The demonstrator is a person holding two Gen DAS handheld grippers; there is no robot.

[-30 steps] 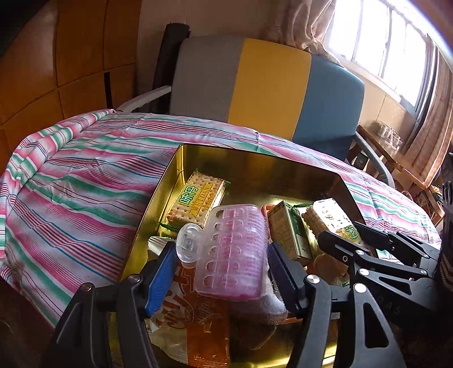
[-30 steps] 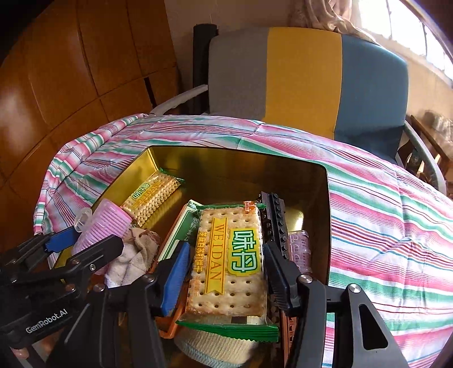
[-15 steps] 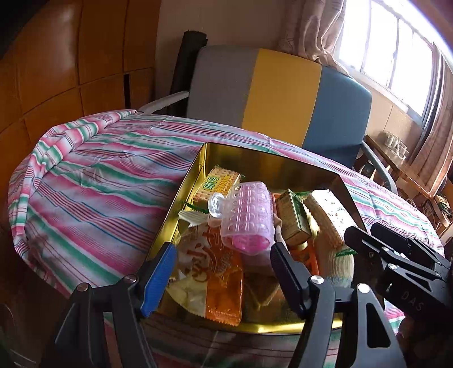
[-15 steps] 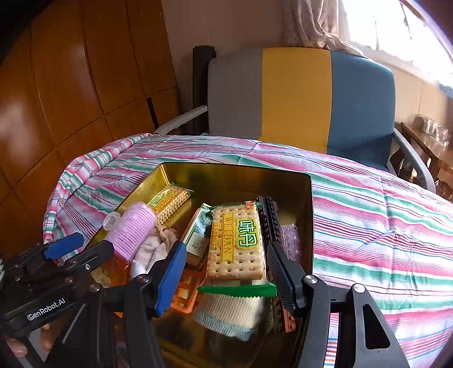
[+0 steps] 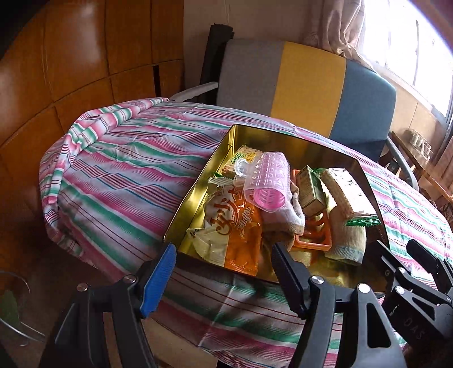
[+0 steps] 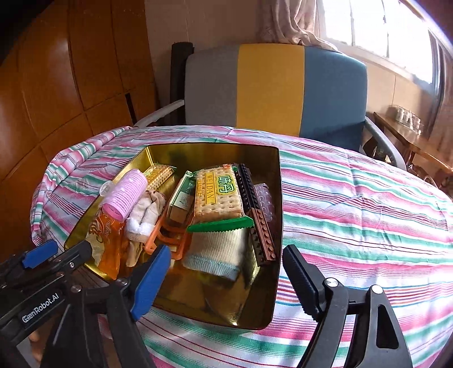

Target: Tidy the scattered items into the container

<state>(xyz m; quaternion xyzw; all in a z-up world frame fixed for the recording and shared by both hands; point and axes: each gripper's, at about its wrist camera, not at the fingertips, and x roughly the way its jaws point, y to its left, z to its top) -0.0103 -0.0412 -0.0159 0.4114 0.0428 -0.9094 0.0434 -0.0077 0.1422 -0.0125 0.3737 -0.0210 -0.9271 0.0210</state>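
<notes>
A gold tin sits on the striped tablecloth, full of items. A pink hair roller lies on a crumpled cloth; an orange snack bag, a WEIDAN cracker pack, a small green box, a cream sock, an orange frame and brown brick strips lie around them. My left gripper is open and empty, just before the tin's near edge. My right gripper is open and empty over the tin's near end.
A grey, yellow and blue chair stands behind the table. Wood panelling is at the left. The striped cloth stretches right of the tin. A window is at the upper right.
Both grippers have pulled back and up from the tin. The roller and the cracker pack, which sat between the fingers, now lie in the tin.
</notes>
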